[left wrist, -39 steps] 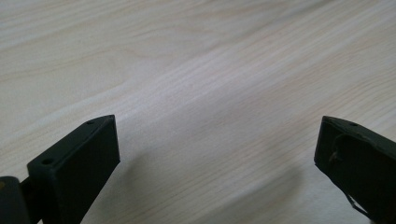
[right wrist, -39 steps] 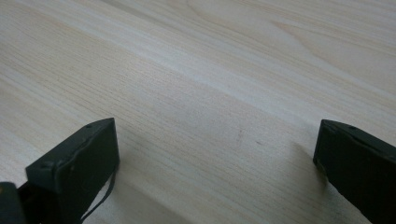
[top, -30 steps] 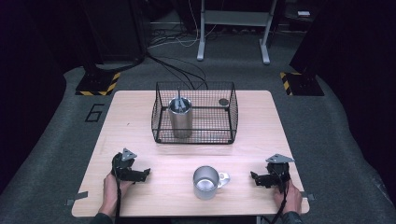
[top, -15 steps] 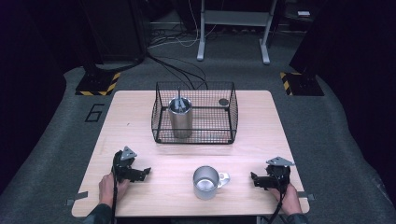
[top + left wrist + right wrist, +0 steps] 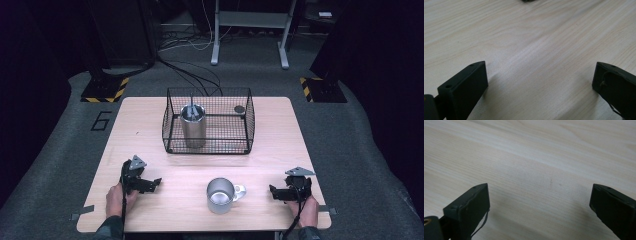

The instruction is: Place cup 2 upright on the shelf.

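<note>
Both of my grippers have slid slightly back toward my edge of the table since a second ago, the left one most visibly; nothing else on the table has shifted. My left gripper (image 5: 156, 183) rests low on the wooden table (image 5: 150, 125) at its near left, jaws pointing right toward the middle, and in the left gripper view (image 5: 540, 80) its two black jaws stand wide apart with only bare wood grain between them, holding nothing. My right gripper (image 5: 272, 190) lies at the near right, jaws pointing left, and in the right gripper view (image 5: 539, 200) its jaws are likewise spread wide over bare wood, empty. Between the two grippers, near the front edge, stands the metal mug (image 5: 220, 195), upright, handle turned toward the right gripper; it is apart from both, nearer the right one. Farther back, at the table's middle, sits the black wire basket (image 5: 247, 127). Inside its left part stands a tall metal cup (image 5: 192, 126), upright, with something thin sticking up out of it that I cannot identify. A small dark round object (image 5: 240, 108) lies in the basket's far right corner.
</note>
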### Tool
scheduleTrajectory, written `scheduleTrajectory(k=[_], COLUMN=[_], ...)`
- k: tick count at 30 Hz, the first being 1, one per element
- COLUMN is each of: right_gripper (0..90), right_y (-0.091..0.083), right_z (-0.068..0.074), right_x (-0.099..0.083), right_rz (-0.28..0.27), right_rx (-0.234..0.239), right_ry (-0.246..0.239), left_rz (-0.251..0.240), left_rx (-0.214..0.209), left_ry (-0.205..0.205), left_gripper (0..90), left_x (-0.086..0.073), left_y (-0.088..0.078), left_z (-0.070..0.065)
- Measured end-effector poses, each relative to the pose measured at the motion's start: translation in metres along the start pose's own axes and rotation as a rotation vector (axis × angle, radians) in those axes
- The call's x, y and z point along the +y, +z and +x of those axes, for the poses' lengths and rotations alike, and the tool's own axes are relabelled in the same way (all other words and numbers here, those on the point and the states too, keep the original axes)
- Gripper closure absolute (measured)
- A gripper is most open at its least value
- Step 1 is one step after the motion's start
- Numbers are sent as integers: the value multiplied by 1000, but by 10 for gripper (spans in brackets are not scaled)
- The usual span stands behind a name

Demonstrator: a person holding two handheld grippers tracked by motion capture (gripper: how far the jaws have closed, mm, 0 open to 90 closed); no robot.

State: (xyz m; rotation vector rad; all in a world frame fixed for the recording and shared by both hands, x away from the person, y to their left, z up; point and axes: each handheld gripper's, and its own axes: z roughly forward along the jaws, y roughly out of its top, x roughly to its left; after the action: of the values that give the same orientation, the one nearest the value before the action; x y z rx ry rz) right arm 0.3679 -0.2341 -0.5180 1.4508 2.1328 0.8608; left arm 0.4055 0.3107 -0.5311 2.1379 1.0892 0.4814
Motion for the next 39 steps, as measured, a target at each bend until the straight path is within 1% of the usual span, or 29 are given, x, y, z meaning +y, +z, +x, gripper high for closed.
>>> scheduleTrajectory(k=[2, 3, 4, 5, 7, 8, 9, 10, 11, 13, 15, 18, 19, 21, 22, 23, 24, 25, 26, 27, 28, 29, 31, 32, 33, 34, 35, 38, 39], right_gripper=[31, 32, 32, 32, 29, 29, 26, 26, 22, 18, 16, 8, 1, 0, 0, 0, 0, 0, 0, 0, 0, 0, 0, 0, 0, 0, 0, 0, 0], right_y=[-4, -12, -12, -20, -28, -28, -35, -35, -41, -46, -49, -60, -66, -71, -71, -75, -75, -77, -79, -80, -80, -80, -79, -79, -78, -78, -76, -73, -71], right_z=[0, 1, 1, 4, 10, 10, 16, 16, 24, 32, 36, 50, 57, 65, 65, 73, 73, 78, 87, 91, 91, 100, 108, 108, 116, 116, 125, 131, 139], right_x=[2, 6, 6, 11, 16, 16, 21, 21, 25, 29, 31, 38, 42, 46, 46, 49, 49, 51, 53, 55, 55, 57, 59, 59, 61, 61, 63, 65, 66], right_rz=[-11, -41, -41, -55, -71, -71, -75, -75, -82, -89, -92, -111, -118, -132, -132, -138, -138, -139, -141, -147, -147, -142, -132, -132, -127, -127, -112, -100, -95], right_rx=[10, 36, 36, 63, 85, 85, 110, 110, 137, 175, 184, 214, 244, 264, 264, 285, 285, 301, 326, 336, 336, 357, 379, 379, 399, 399, 410, 420, 424], right_ry=[-2, 6, 6, 3, -11, -11, -30, -30, -46, -65, -77, -115, -126, -152, -152, -175, -175, -179, -203, -220, -220, -240, -262, -262, -287, -287, -313, -329, -346], left_rz=[0, 0, 0, 1, 0, 0, -1, -1, -2, -2, -1, -2, -2, -2, -2, -2, -2, -2, -2, -2, -2, -2, -1, -1, -2, -2, -2, -2, -2], left_rx=[0, 0, 0, 1, 0, 0, -3, -3, -3, -3, -3, -3, -3, -3, -3, -3, -3, -3, -3, -3, -3, -3, -3, -3, -3, -3, -3, -3, -3], left_ry=[0, 2, 2, 4, 1, 1, -8, -8, -9, -8, -9, -9, -8, -9, -9, -9, -9, -9, -8, -9, -9, -8, -9, -9, -8, -8, -9, -9, -9], left_gripper=[0, 0, 0, 0, 0, 0, 0, 0, 0, 0, 0, 0, 0, 0, 0, 0, 0, 0, 0, 0, 0, 0, 0, 0, 0, 0, 0, 0, 0], left_x=[0, 0, 0, 0, 0, 0, 0, 0, 0, 0, 0, 0, 0, 0, 0, 0, 0, 0, 0, 0, 0, 0, 0, 0, 0, 0, 0, 0, 0], left_y=[0, 0, 0, 0, 0, 0, 0, 0, 0, 0, 0, 0, 0, 0, 0, 0, 0, 0, 0, 0, 0, 0, 0, 0, 0, 0, 0, 0, 0], left_z=[0, 0, 0, 0, 0, 0, -1, -1, -1, -1, -1, -1, -1, -1, -1, -1, -1, -1, -1, -1, -1, -1, -1, -1, -1, -1, -1, -1, -1])
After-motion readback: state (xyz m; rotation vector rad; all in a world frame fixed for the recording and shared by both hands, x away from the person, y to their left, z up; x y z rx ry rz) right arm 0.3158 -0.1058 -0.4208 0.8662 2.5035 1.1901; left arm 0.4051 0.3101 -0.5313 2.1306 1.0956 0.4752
